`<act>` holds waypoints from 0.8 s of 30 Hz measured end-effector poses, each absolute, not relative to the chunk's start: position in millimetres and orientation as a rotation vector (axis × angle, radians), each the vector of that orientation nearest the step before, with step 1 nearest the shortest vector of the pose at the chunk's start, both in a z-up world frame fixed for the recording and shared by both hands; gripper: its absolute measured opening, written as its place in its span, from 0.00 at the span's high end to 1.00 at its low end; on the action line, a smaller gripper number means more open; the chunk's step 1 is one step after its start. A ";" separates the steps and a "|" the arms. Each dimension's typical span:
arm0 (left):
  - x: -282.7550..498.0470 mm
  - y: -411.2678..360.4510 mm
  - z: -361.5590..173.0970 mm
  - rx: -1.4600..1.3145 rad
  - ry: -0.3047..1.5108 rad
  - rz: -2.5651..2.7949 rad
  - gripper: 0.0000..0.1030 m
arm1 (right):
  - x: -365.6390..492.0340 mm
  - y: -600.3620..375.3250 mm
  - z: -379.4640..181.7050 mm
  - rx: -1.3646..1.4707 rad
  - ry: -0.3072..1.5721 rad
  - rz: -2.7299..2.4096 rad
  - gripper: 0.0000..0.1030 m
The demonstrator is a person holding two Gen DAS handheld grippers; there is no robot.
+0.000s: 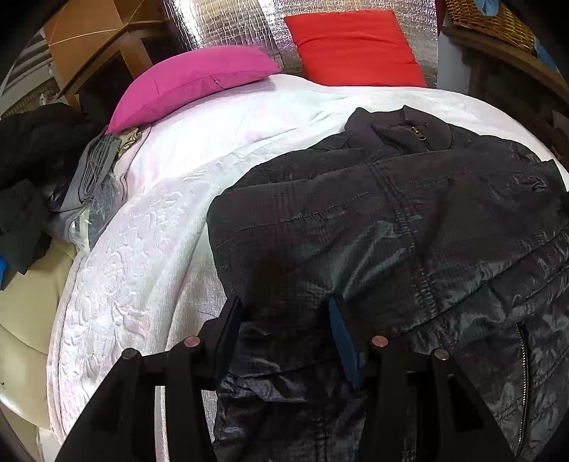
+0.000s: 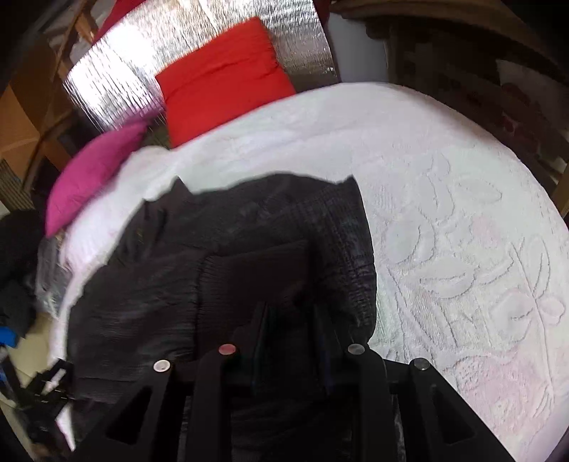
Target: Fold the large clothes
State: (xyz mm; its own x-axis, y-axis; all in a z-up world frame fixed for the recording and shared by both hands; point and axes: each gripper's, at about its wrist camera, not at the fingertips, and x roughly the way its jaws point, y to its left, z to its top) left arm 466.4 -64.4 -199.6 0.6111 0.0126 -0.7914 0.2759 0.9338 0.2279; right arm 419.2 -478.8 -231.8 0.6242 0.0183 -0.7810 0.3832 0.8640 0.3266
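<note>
A large dark quilted jacket (image 1: 391,227) lies on the white embossed bedspread (image 1: 149,227), collar and zip toward the pillows. My left gripper (image 1: 284,305) is open, its blue-padded fingers (image 1: 341,334) straddling the jacket's lower left part. In the right wrist view the jacket (image 2: 220,256) lies partly folded on the bedspread (image 2: 462,231). My right gripper (image 2: 291,312) has its fingers fairly close together over a fold of the jacket; the dark blurred fabric hides whether they pinch it.
A pink pillow (image 1: 192,81) and a red pillow (image 1: 355,46) lie at the head of the bed against silver foil. Dark and grey clothes (image 1: 42,170) are piled off the bed's left side. A wooden stool (image 1: 92,39) and a wicker basket (image 1: 487,17) stand behind.
</note>
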 end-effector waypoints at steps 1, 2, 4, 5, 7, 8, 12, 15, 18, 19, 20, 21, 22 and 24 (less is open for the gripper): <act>466.5 -64.5 -199.9 0.346 0.906 -0.154 0.49 | 414.5 -478.9 -224.6 0.507 0.846 -0.212 0.65; 466.6 -64.7 -200.3 0.348 0.906 -0.152 0.49 | 410.0 -478.1 -217.0 0.510 0.811 -0.202 0.58; 466.5 -65.0 -201.2 0.351 0.906 -0.149 0.48 | 401.5 -473.5 -203.4 0.505 0.742 -0.199 0.14; 466.5 -65.1 -201.8 0.353 0.906 -0.147 0.48 | 396.5 -469.3 -196.9 0.492 0.692 -0.198 0.14; 466.6 -65.1 -202.5 0.354 0.906 -0.144 0.47 | 395.2 -456.6 -186.4 0.431 0.639 -0.179 0.14; 466.8 -65.0 -202.9 0.355 0.907 -0.142 0.46 | 396.9 -447.8 -183.1 0.385 0.636 -0.174 0.14; 467.3 -64.9 -204.2 0.356 0.908 -0.139 0.46 | 409.3 -415.7 -186.5 0.255 0.648 -0.152 0.24; 466.8 -65.6 -205.1 0.361 0.905 -0.137 0.45 | 422.8 -398.6 -202.3 0.219 0.728 -0.104 0.39; 465.9 -65.7 -205.9 0.365 0.903 -0.136 0.45 | 435.4 -390.9 -225.6 0.186 0.836 -0.108 0.40; 465.7 -65.6 -206.3 0.365 0.902 -0.137 0.45 | 439.0 -391.2 -234.1 0.184 0.881 -0.112 0.39; 465.4 -65.5 -206.6 0.365 0.902 -0.139 0.45 | 442.5 -392.1 -244.5 0.183 0.938 -0.111 0.39; 465.1 -65.6 -207.1 0.366 0.902 -0.139 0.45 | 443.1 -392.5 -248.5 0.177 0.958 -0.105 0.39; 464.3 -65.5 -207.5 0.367 0.900 -0.139 0.45 | 442.3 -390.7 -247.8 0.154 0.963 -0.100 0.39; 463.1 -66.1 -208.7 0.373 0.898 -0.139 0.45 | 441.1 -390.3 -246.8 0.148 0.986 -0.091 0.39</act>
State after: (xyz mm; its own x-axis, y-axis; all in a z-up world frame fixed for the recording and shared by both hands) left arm 463.1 -66.1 -208.7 0.6194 0.0369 -0.7842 0.2723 0.9268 0.2586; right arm 441.1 -390.3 -246.8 0.5493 -0.0097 -0.8355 0.1434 0.9862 0.0828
